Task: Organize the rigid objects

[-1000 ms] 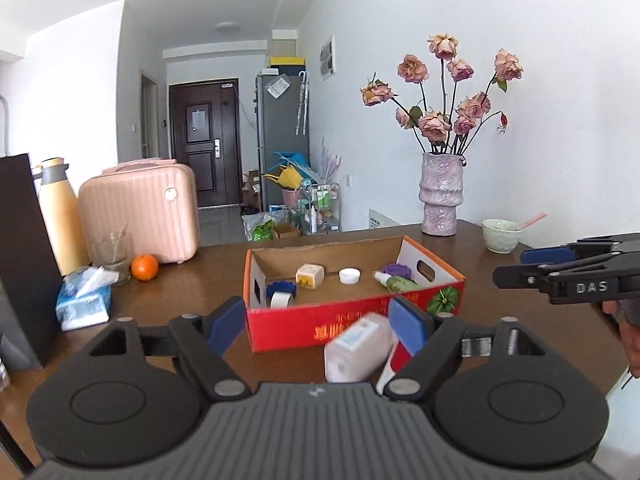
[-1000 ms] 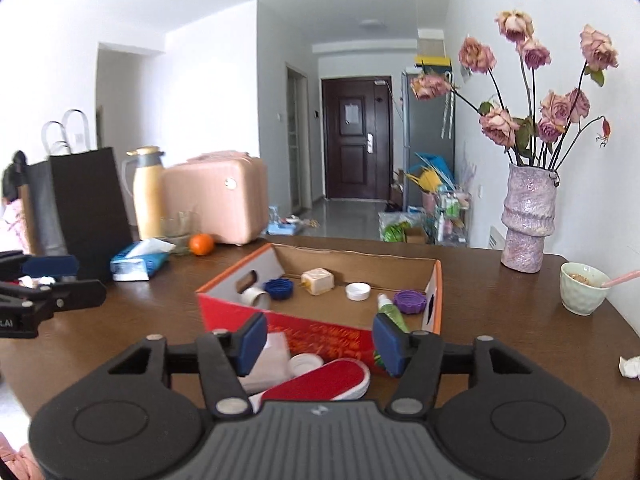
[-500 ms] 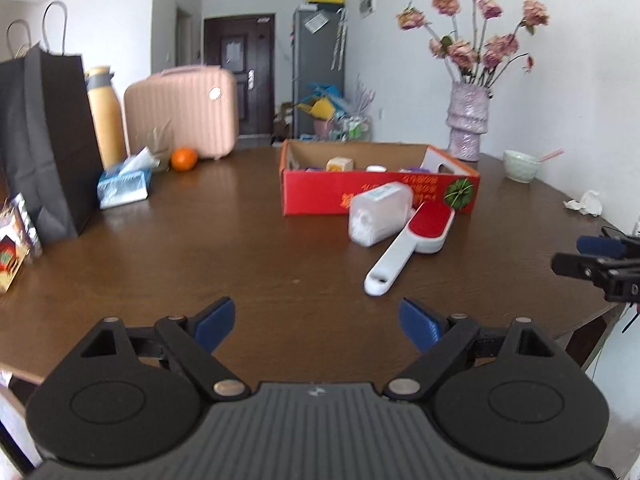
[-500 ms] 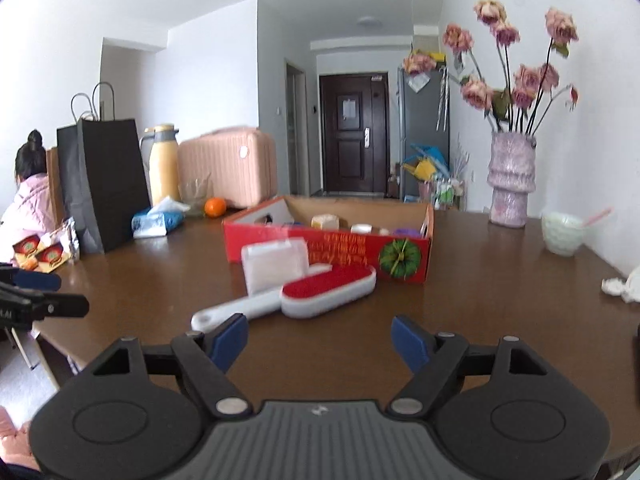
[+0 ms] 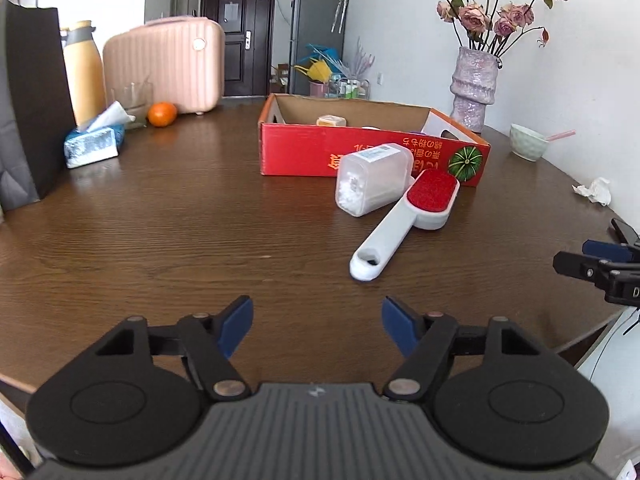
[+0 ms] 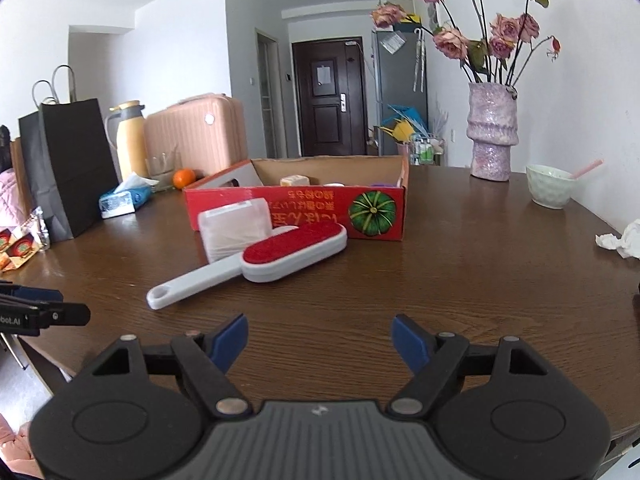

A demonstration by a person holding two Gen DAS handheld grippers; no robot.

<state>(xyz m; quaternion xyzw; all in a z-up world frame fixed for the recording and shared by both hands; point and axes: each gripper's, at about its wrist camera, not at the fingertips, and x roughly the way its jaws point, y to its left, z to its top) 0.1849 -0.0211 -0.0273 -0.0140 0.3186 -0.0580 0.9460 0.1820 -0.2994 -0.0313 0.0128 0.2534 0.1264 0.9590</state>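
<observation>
A red cardboard box (image 5: 372, 156) (image 6: 304, 208) with small items inside stands mid-table. Against its front lies a clear plastic container (image 5: 372, 178) (image 6: 236, 228) on its side. Beside it rests a white lint brush with a red pad (image 5: 404, 220) (image 6: 256, 268), its handle pointing toward me. My left gripper (image 5: 316, 322) hovers low over the near table, its jaws closing with nothing between them. My right gripper (image 6: 320, 340) stands open and empty, short of the brush. Each gripper also shows at the edge of the other's view.
A black paper bag (image 5: 28, 96), a yellow flask (image 5: 82, 72), a pink case (image 5: 164, 64), a tissue pack (image 5: 94, 144) and an orange (image 5: 162, 114) stand left. A vase of roses (image 6: 492, 132), a bowl (image 6: 550, 186) and crumpled tissue (image 6: 620, 238) are right. Bare wood lies near me.
Both grippers have pulled back from the box and sunk toward the table. The container and the brush, close under the fingers before, now lie well ahead.
</observation>
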